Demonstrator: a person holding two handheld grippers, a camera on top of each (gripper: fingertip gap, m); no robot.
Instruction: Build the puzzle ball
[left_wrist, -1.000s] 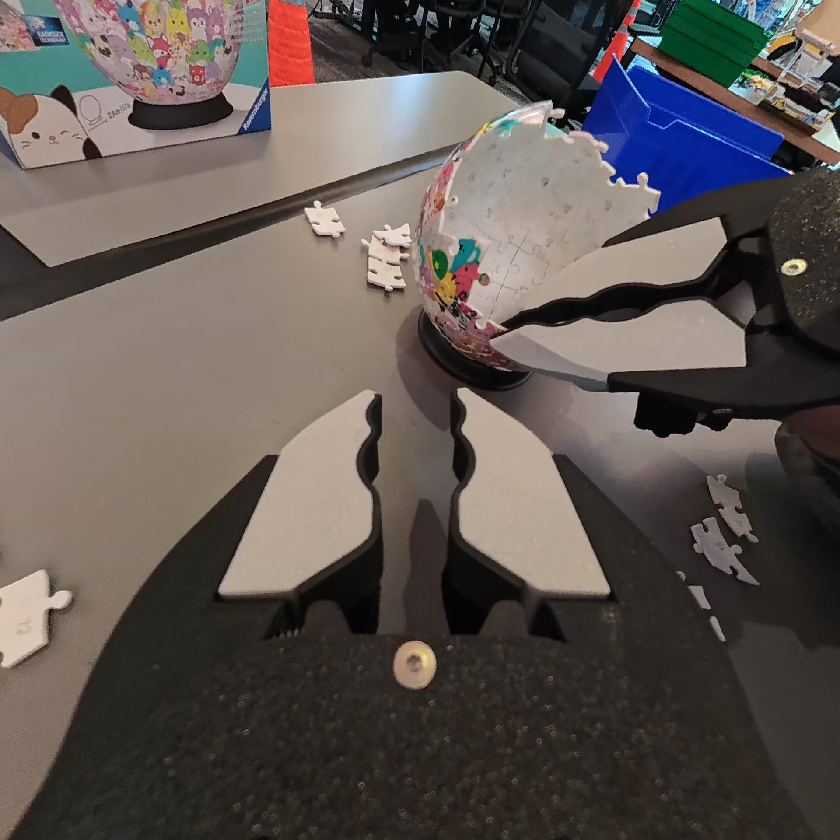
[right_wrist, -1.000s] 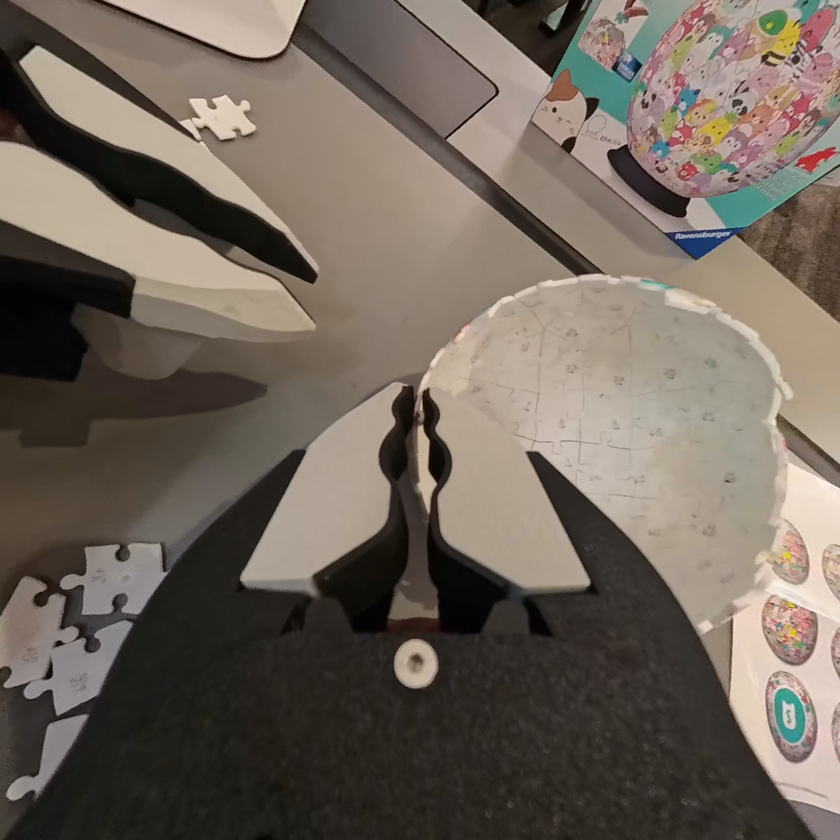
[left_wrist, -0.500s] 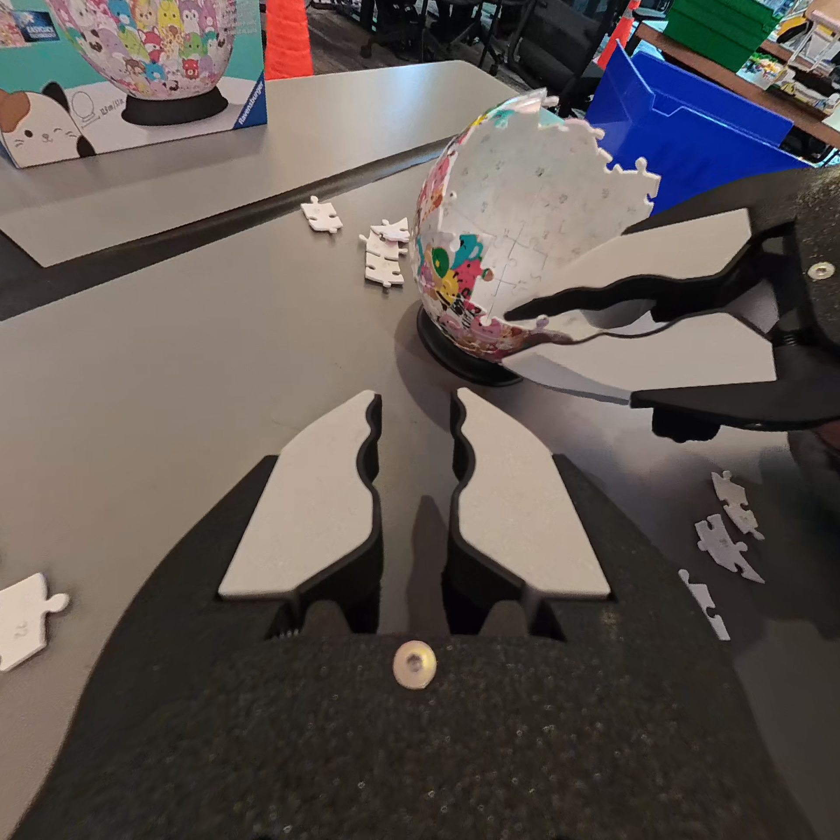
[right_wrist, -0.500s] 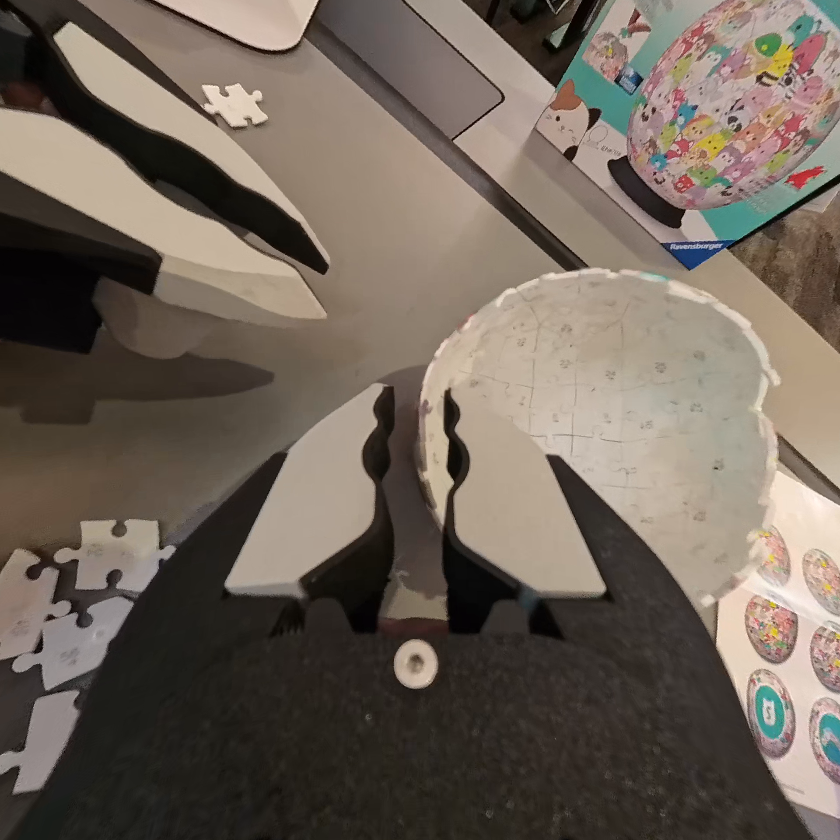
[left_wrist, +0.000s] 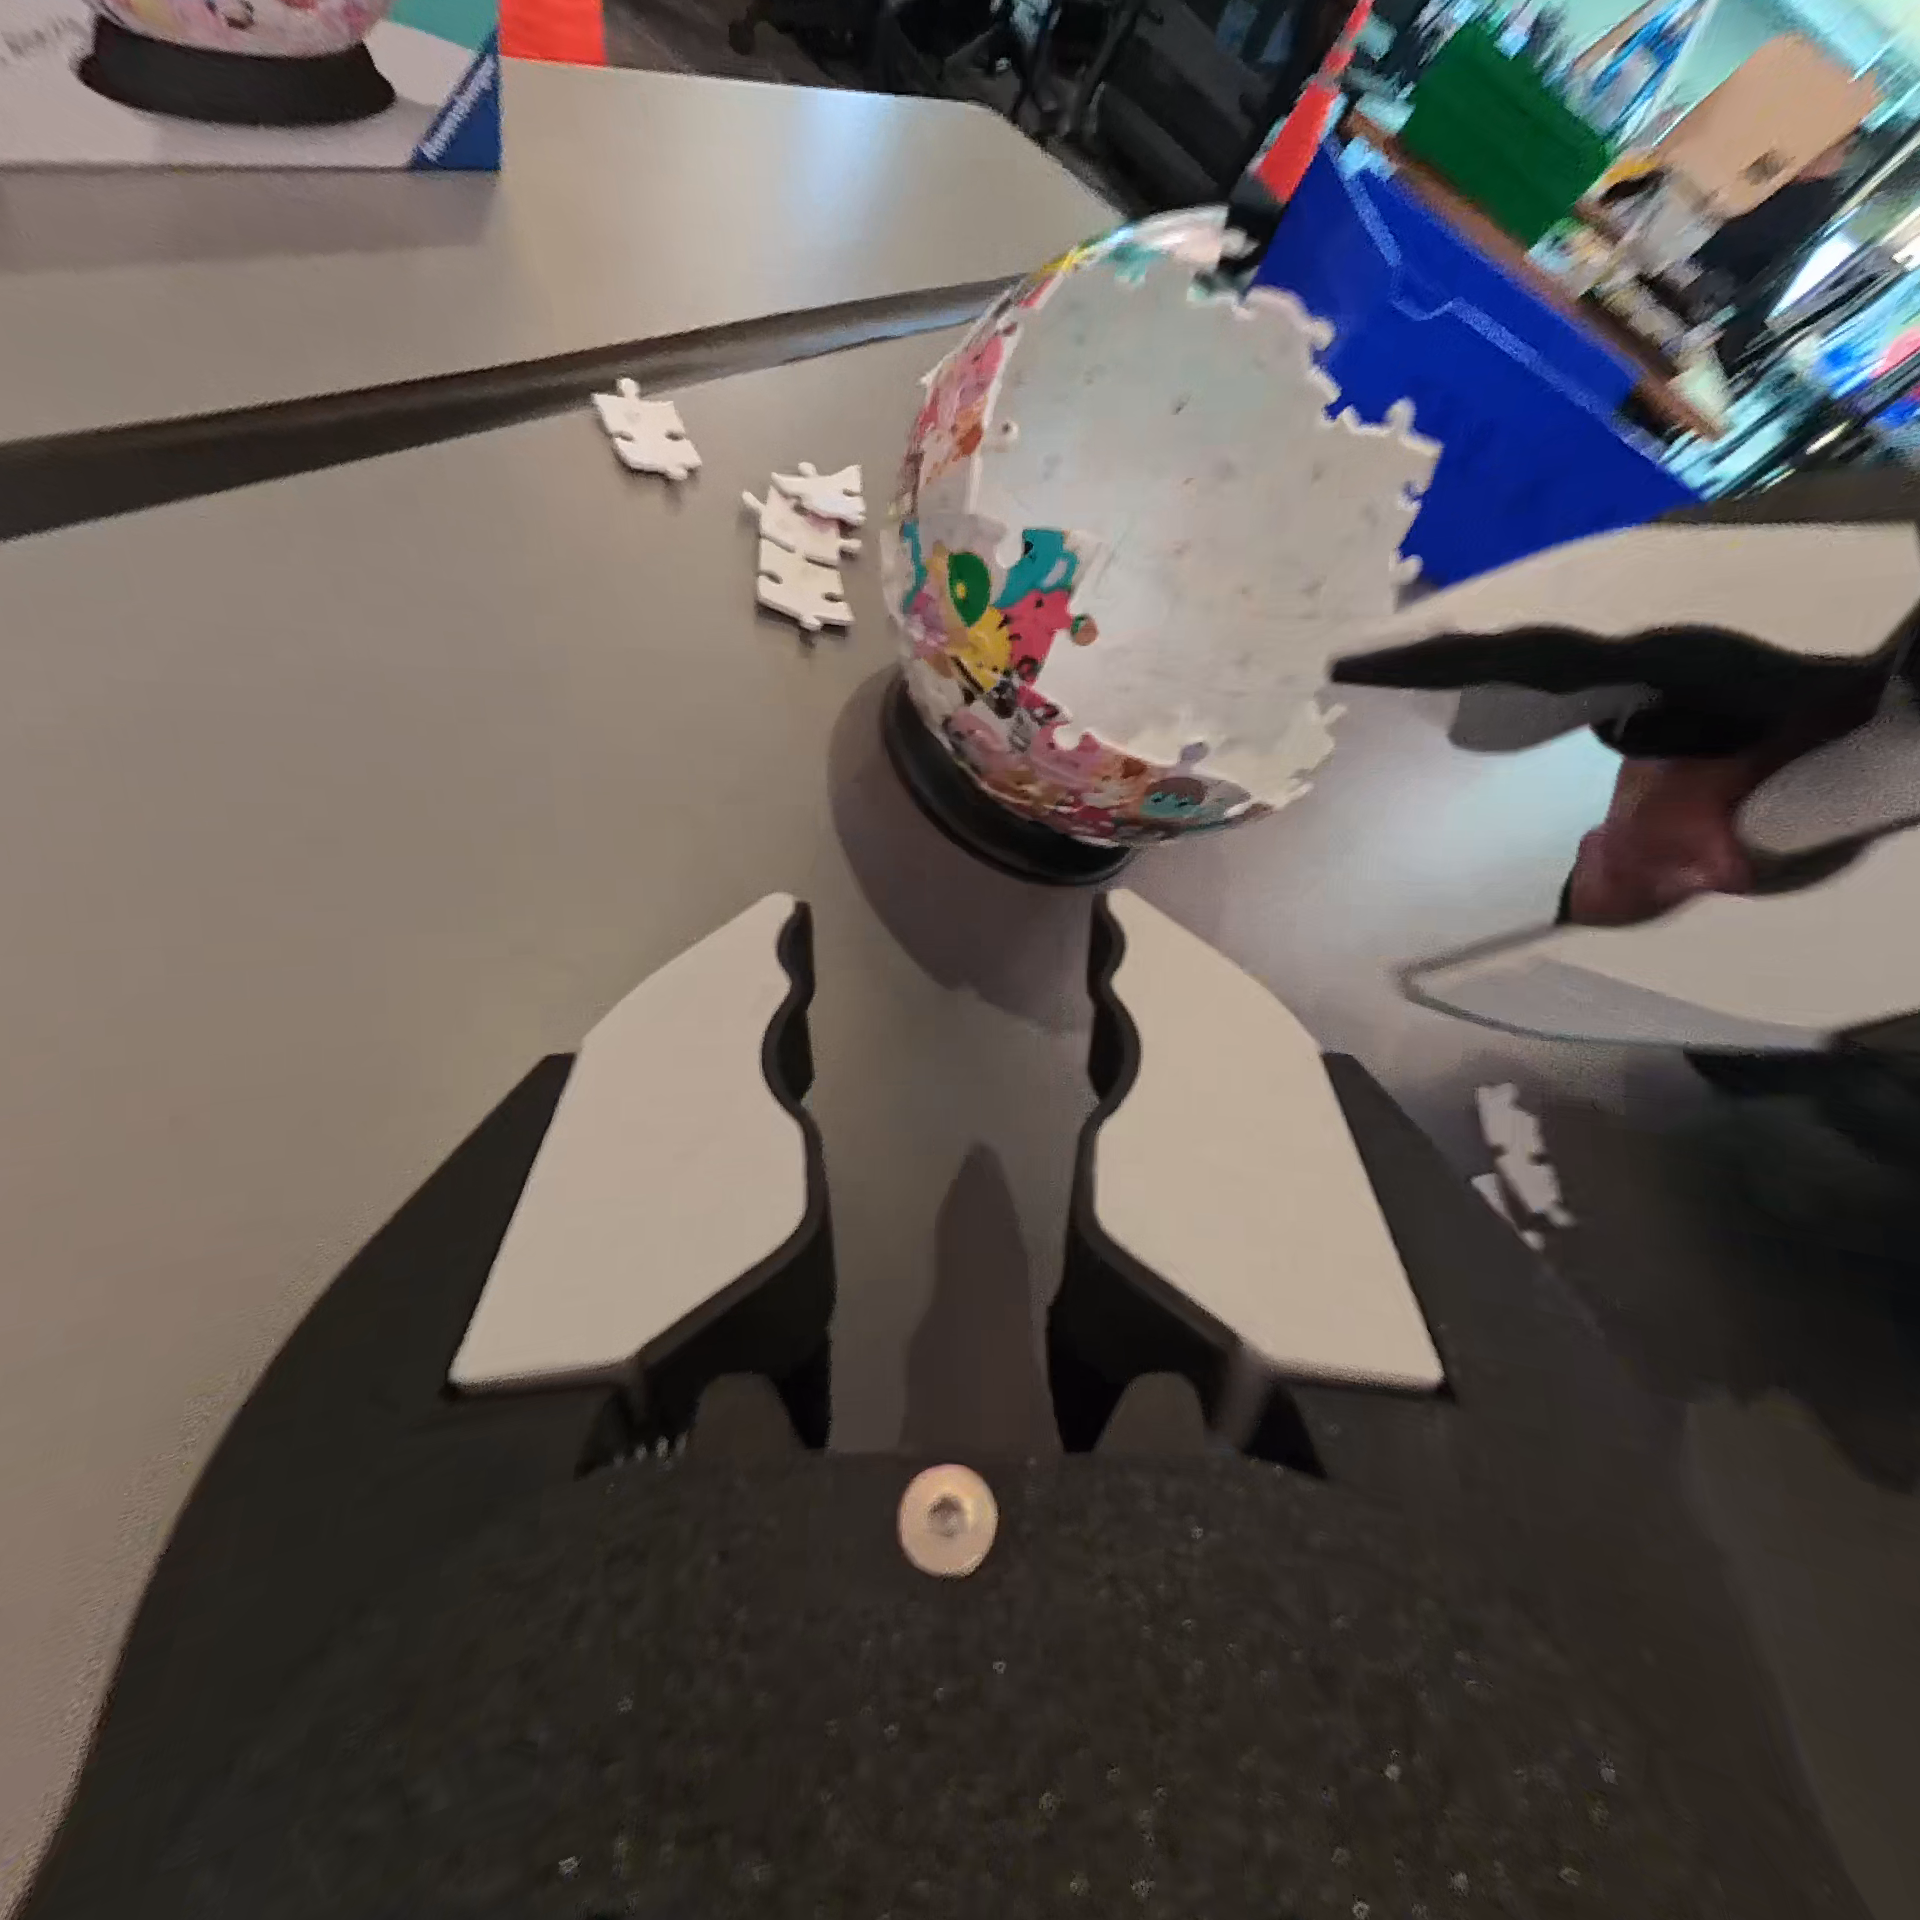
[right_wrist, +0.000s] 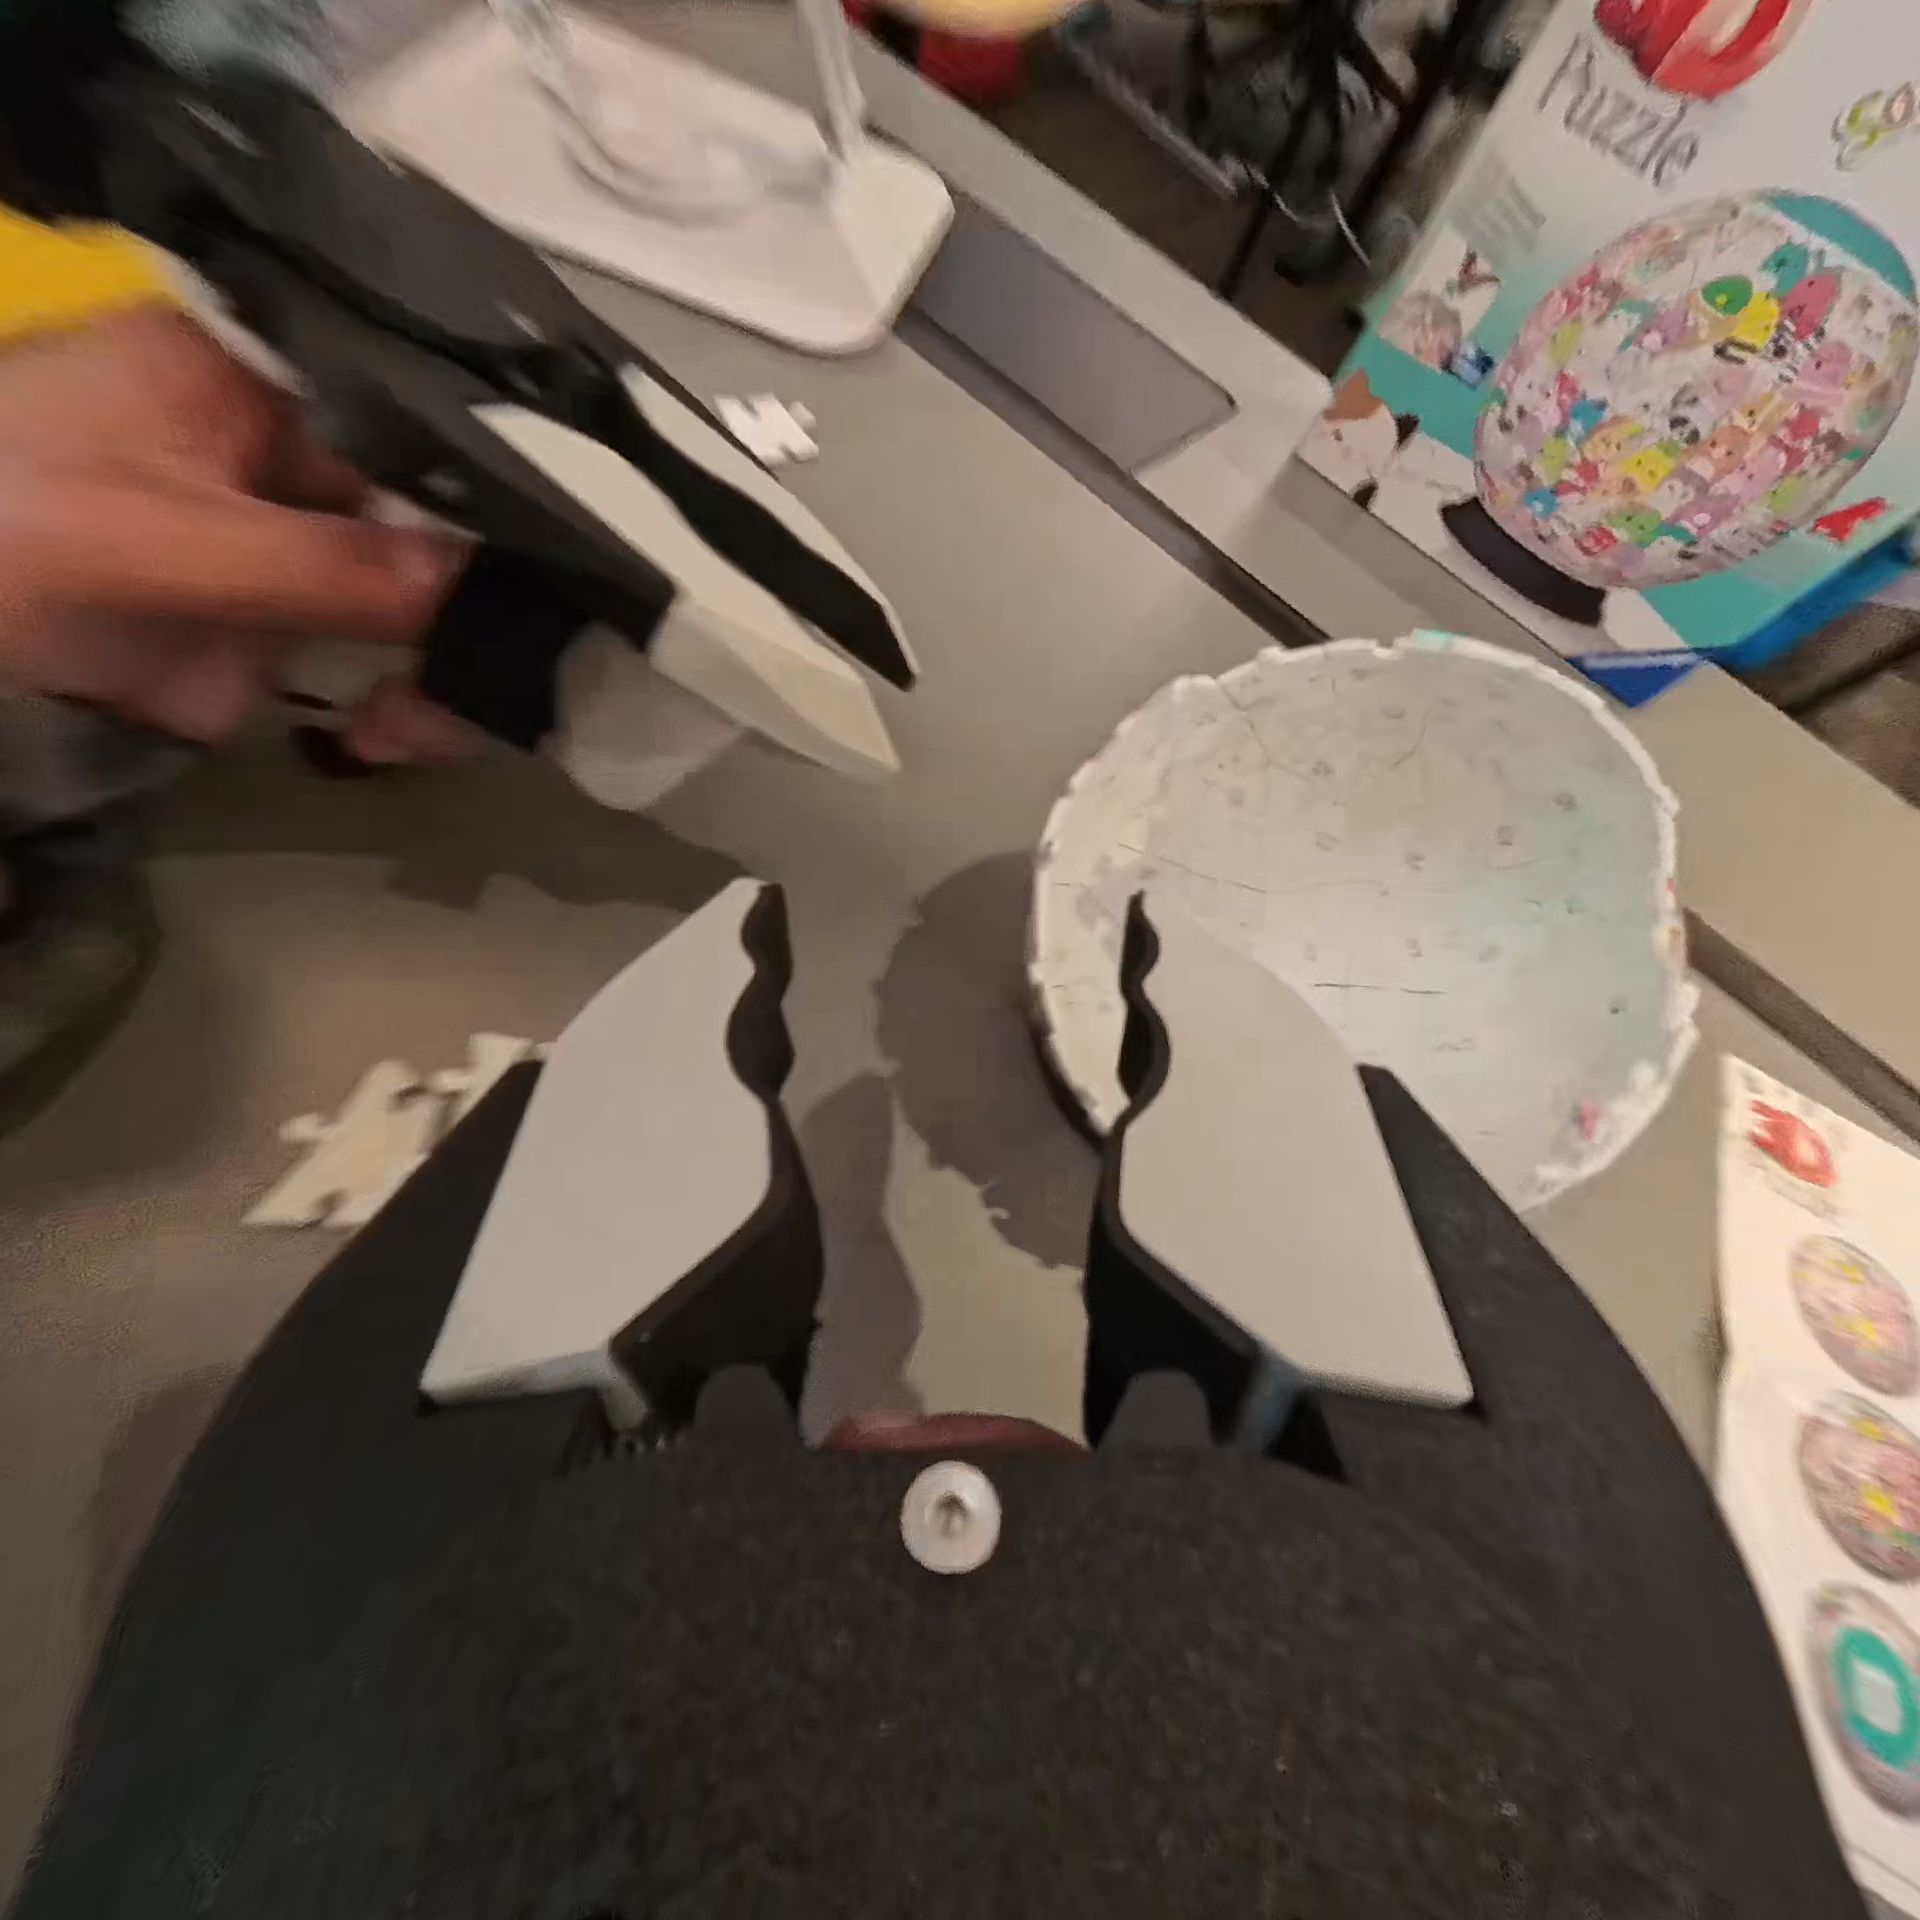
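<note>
Grey tabletop (left_wrist: 312, 831) fills the left wrist view, with a dark seam across it and a blurred room behind: a blue bin (left_wrist: 1475, 395) and green crates (left_wrist: 1507, 114). The half-built puzzle ball (left_wrist: 1122, 582) sits on its black stand (left_wrist: 966, 821), its white inside facing right. Loose white pieces (left_wrist: 805, 551) lie just left of it, and a corner of the puzzle box (left_wrist: 260, 94) shows at the top left. The left gripper (left_wrist: 948, 940) is open and empty, its jaws wider apart than half a second ago. The right gripper (left_wrist: 1382, 821) at the right edge is also open now and has moved off the ball's rim, which it pinched a second ago.

From the right wrist view, the same tabletop (right_wrist: 987, 520) carries the ball (right_wrist: 1382, 883) as an open white bowl, beside the puzzle box (right_wrist: 1662, 416) and a printed sheet (right_wrist: 1849, 1351). The right gripper (right_wrist: 951, 914) stands open, holding nothing; one finger overlaps the ball's near edge in the picture. The left gripper (right_wrist: 883, 717), held by a hand (right_wrist: 177, 551) with a yellow sleeve, hangs apart from the ball. More pieces (right_wrist: 364, 1143) lie at the left. This view is more blurred than before.
</note>
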